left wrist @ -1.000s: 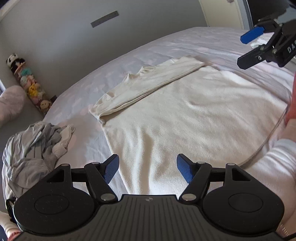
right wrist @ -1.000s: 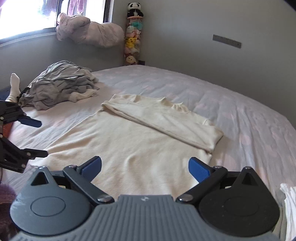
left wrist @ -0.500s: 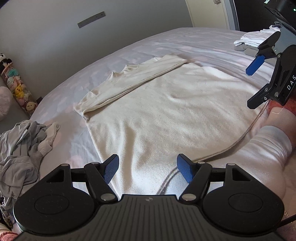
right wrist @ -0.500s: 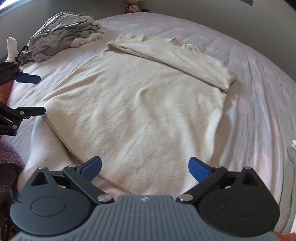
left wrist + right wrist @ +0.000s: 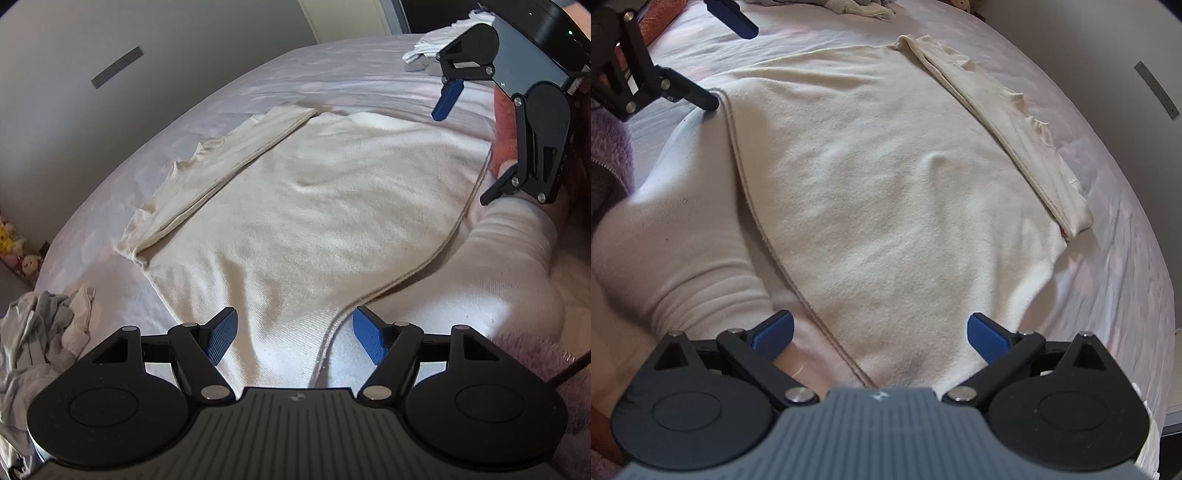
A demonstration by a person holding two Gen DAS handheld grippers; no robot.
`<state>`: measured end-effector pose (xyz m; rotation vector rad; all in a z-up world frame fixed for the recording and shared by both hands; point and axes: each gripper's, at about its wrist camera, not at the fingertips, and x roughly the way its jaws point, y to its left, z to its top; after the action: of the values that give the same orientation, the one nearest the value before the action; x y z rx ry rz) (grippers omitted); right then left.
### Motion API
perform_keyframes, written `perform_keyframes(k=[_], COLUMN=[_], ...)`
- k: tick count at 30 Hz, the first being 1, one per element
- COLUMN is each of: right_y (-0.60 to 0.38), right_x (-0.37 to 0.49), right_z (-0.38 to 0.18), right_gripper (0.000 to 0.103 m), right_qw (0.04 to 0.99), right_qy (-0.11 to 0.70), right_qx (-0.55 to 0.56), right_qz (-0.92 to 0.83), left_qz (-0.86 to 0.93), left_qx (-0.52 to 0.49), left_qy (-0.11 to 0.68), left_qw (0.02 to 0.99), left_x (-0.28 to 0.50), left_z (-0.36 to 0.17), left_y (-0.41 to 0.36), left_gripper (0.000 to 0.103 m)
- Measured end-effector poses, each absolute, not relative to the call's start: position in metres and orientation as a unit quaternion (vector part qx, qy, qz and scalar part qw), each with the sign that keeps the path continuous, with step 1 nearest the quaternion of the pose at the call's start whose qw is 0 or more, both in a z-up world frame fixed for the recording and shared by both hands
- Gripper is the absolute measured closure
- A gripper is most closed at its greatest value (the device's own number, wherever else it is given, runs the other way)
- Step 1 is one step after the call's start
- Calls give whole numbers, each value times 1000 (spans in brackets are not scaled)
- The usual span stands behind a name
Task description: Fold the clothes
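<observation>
Your left gripper (image 5: 293, 338) and right gripper (image 5: 881, 334), fingers spread wide, straddle the cream knit sweater's (image 5: 295, 221) near hem, one at each corner, ready to pinch.

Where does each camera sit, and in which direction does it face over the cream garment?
Left wrist view: sits on the left gripper, open, facing across the cream knitted garment on the pale bed; the right gripper shows at upper right.
Right wrist view: sits on the right gripper, open, facing the same garment's hem; the left gripper shows at upper left.
Shared: garment, bed, both grippers.
</observation>
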<state>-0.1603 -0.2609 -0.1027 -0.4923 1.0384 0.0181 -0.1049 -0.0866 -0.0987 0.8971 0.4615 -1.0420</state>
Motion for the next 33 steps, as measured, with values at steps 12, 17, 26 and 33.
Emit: perform_keyframes(k=[12,17,26,33], right_y=[-265,-267,-241,-216], right_x=[-158,-157,-161,-149], right_z=[-107,-107,-110,-116], right_gripper=[2,2,44,47], right_qw=[841,842,836,828], right_qy=[501,503,484,471], right_qx=[-203,-194,-258,-295], right_qz=[0,2,40,76], left_qz=[-470,-447,-428,-437], left_qx=[459,499,475,392], left_qy=[241,240,235,255], left_qw=[714,703,732,769], left_x=[-95,-98,-88,-64], left_z=[-111,-124,-111,-74], left_y=[-77,-82,-82,-84], left_gripper=[37,49,98,101])
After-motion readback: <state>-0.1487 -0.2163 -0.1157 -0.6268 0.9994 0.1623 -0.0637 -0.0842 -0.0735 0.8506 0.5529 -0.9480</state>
